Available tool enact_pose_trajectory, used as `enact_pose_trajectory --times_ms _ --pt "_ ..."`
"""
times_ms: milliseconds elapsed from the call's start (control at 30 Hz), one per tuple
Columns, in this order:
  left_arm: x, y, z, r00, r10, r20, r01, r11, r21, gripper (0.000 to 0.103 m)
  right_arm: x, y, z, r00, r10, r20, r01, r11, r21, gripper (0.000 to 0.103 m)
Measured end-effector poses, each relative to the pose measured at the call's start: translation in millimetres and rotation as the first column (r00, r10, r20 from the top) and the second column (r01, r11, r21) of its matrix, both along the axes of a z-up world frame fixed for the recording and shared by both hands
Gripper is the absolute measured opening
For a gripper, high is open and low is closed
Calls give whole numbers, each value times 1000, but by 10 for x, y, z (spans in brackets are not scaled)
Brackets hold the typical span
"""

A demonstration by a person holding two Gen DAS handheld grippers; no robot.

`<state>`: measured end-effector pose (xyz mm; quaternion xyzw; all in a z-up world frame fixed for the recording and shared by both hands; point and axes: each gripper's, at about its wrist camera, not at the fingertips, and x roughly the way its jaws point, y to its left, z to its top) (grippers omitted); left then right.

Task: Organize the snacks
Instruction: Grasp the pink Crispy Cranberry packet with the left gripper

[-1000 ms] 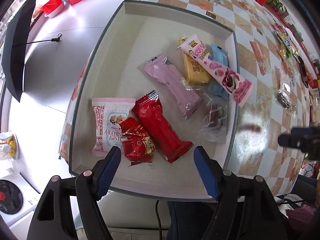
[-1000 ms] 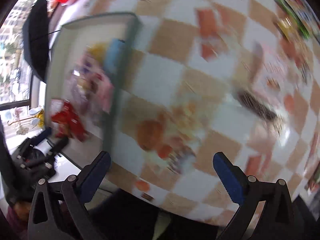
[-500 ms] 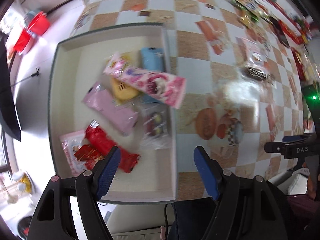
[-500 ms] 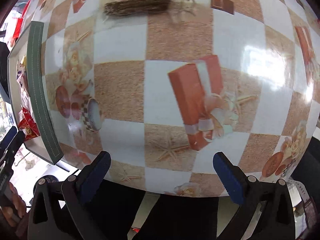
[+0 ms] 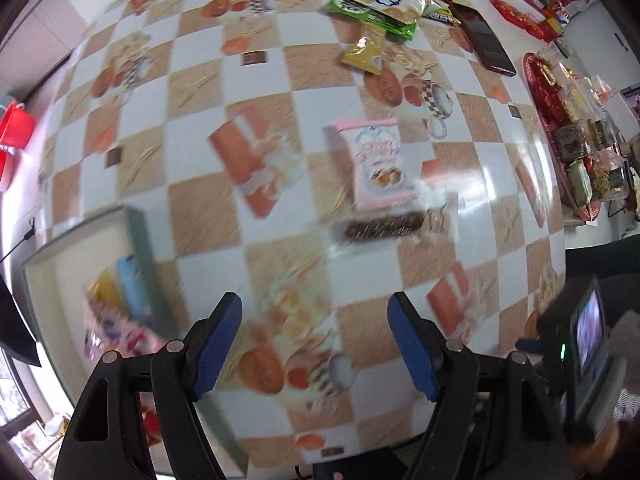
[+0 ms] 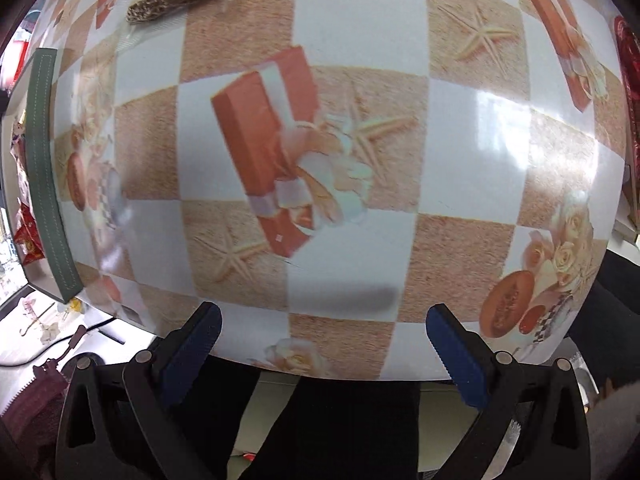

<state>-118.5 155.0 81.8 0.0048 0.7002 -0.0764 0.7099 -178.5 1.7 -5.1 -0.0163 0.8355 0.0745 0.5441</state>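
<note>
My left gripper [image 5: 314, 340] is open and empty above the checkered tablecloth. Ahead of it lie a pink snack packet [image 5: 376, 164] and a dark bar in clear wrap [image 5: 384, 226]. The cream box with a green rim [image 5: 140, 240] sits at the left with several snacks in it, among them a blue pack [image 5: 130, 288]. My right gripper [image 6: 322, 340] is open and empty near the table's front edge. The dark bar [image 6: 176, 0] shows at the top left of the right wrist view, the box rim [image 6: 44, 160] at the far left.
A green chip bag [image 5: 376, 4], a yellow packet [image 5: 366, 52] and a dark phone [image 5: 486, 42] lie at the far side. A red tray of wrapped sweets [image 5: 568, 136] stands at the right. Red bowls [image 5: 14, 128] sit at the far left.
My left gripper has swung right, away from the box, toward the pink packet and dark bar. The right gripper has barely shifted since half a second ago.
</note>
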Motion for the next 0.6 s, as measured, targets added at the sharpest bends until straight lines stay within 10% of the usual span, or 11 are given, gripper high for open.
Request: enact_pose_trajectory --times_ms 600 --pt "881 -511 -756 988 140 -64 -135 988 73 79 -535 -46 -176 988 151 26 -150 989 -18 103"
